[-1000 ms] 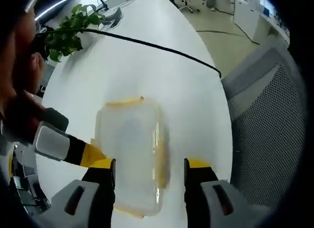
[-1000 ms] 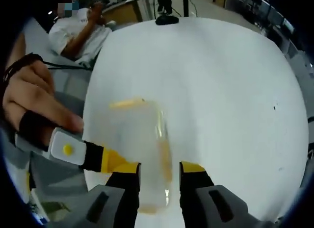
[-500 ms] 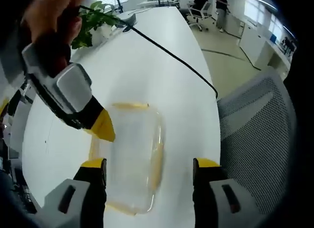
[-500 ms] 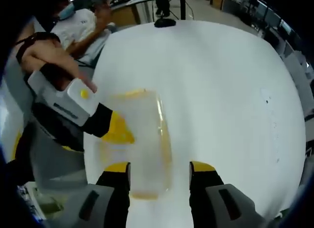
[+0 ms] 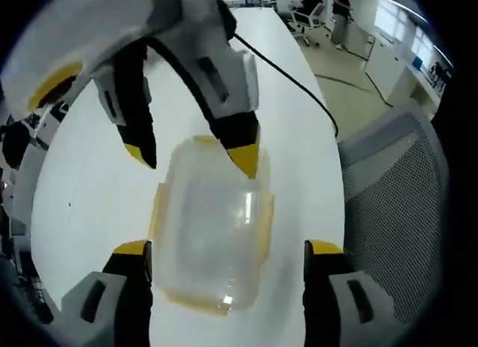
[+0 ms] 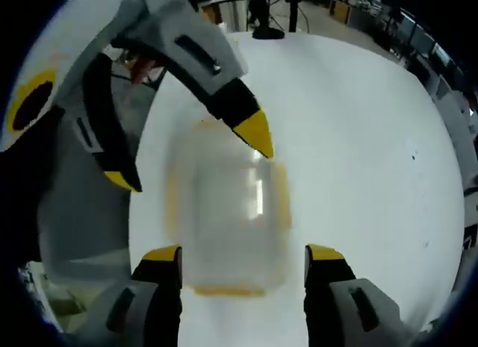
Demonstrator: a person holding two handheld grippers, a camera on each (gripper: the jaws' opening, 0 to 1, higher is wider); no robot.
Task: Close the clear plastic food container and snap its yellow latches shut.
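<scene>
- Left gripper view: the left gripper [image 5: 224, 257] has its jaws spread wide, one tip on each side of the clear container [image 5: 213, 231], which lies flat on the white table [image 5: 89, 183] between them and just ahead.
- The lid appears to sit on the box already, with yellow latches [image 5: 263, 227] along its edges; whether any has clicked home cannot be told through the clear plastic.
- The right gripper [image 5: 196, 154] comes in from beyond the container, also spread wide, one yellow tip touching or just over the far rim, the other out to the side above the table.
- A black cable [image 5: 295, 82] and a mesh chair [image 5: 403, 198] lie well apart from both sets of fingers.
- Right gripper view: the picture is blurred. The right gripper [image 6: 243, 257] brackets the container [image 6: 228, 220] with wide jaws, and the left gripper [image 6: 193, 159] reaches in from the far side, one tip near the far rim.
- To do this step well, one gripper should likely steady the box by pressing down on the lid, while the other sets a fingertip on the outer edge of a single latch and pushes it toward the wall.
- Pushing sideways on an unsteadied box would probably slide it over the smooth table.
</scene>
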